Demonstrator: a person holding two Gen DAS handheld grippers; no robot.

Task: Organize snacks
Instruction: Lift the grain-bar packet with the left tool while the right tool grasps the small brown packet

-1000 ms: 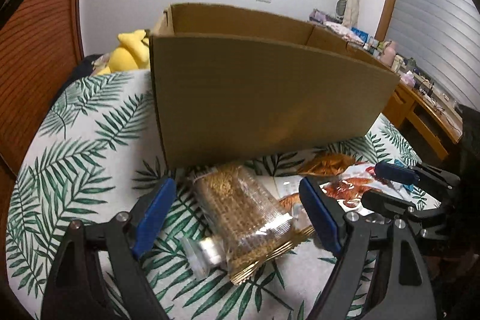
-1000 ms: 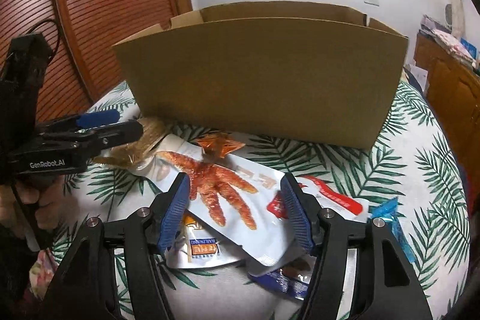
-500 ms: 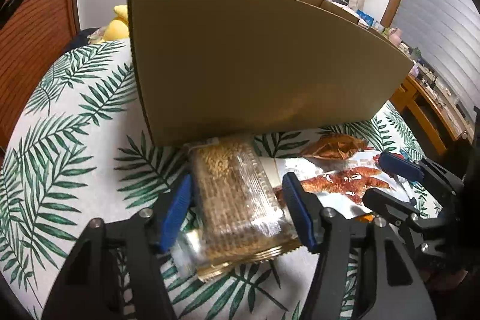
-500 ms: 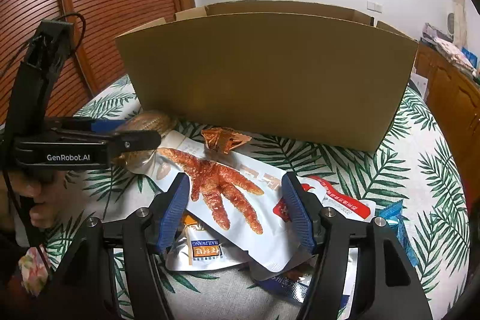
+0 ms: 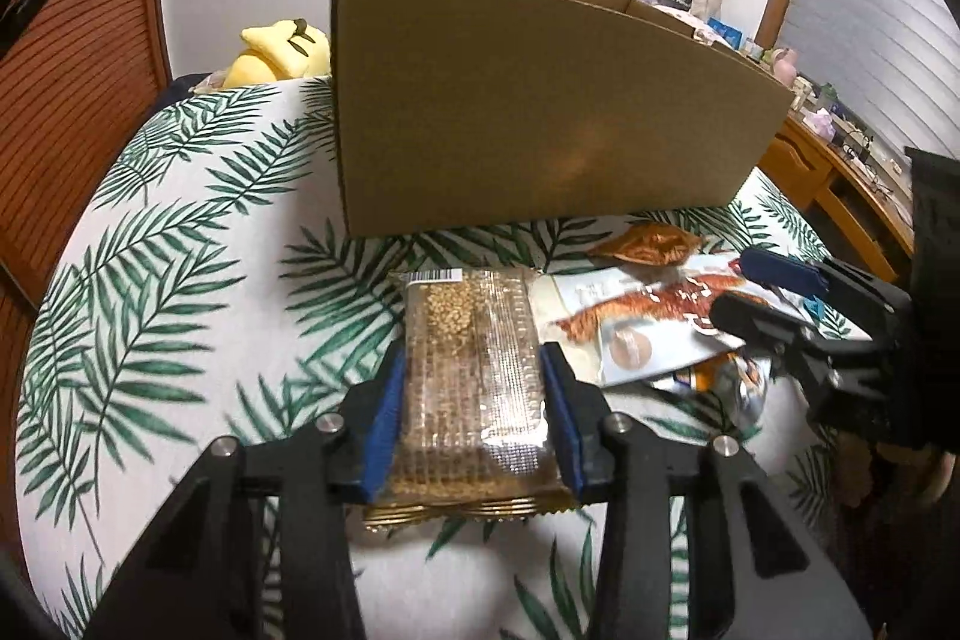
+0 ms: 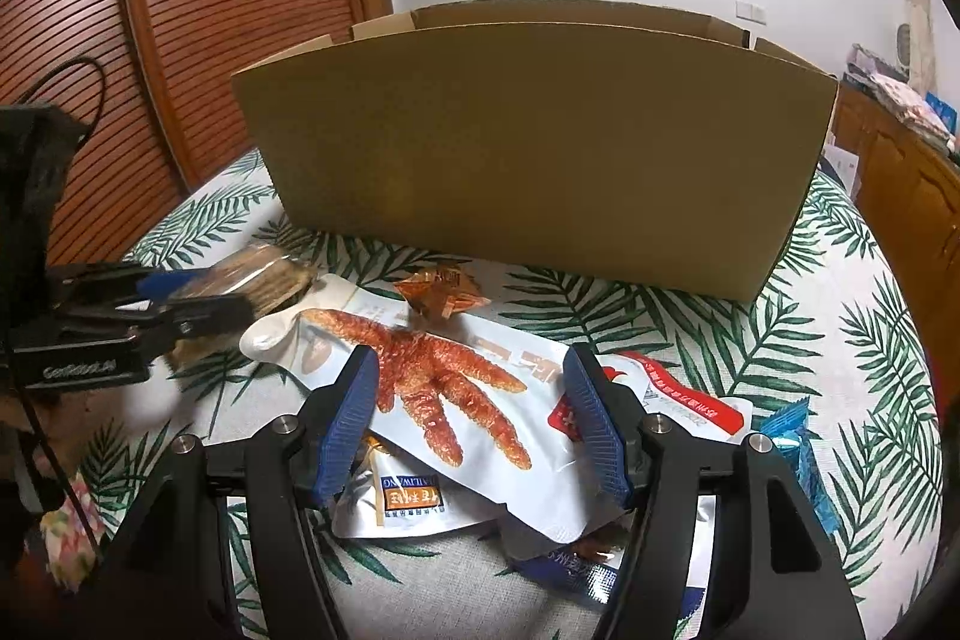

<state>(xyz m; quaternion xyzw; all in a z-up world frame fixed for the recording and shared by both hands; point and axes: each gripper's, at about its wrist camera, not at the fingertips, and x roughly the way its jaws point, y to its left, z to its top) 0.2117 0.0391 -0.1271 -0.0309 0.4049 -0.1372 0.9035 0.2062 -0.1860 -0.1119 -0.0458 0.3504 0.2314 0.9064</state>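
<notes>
While the left tool (image 5: 474, 418) closes on the cracker pack (image 5: 471, 376), apparently touching, only the right view shows the slack right tool (image 6: 471, 418).

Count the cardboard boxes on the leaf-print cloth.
1. The cardboard box stands open-topped at the far side of the cloth, behind the snack packets. Anything behind it is hidden.

Dim, warm indoor light; glare on the cracker packet (image 5: 474, 376); strong fisheye bending with dark corners; slight blur at the edges.
</notes>
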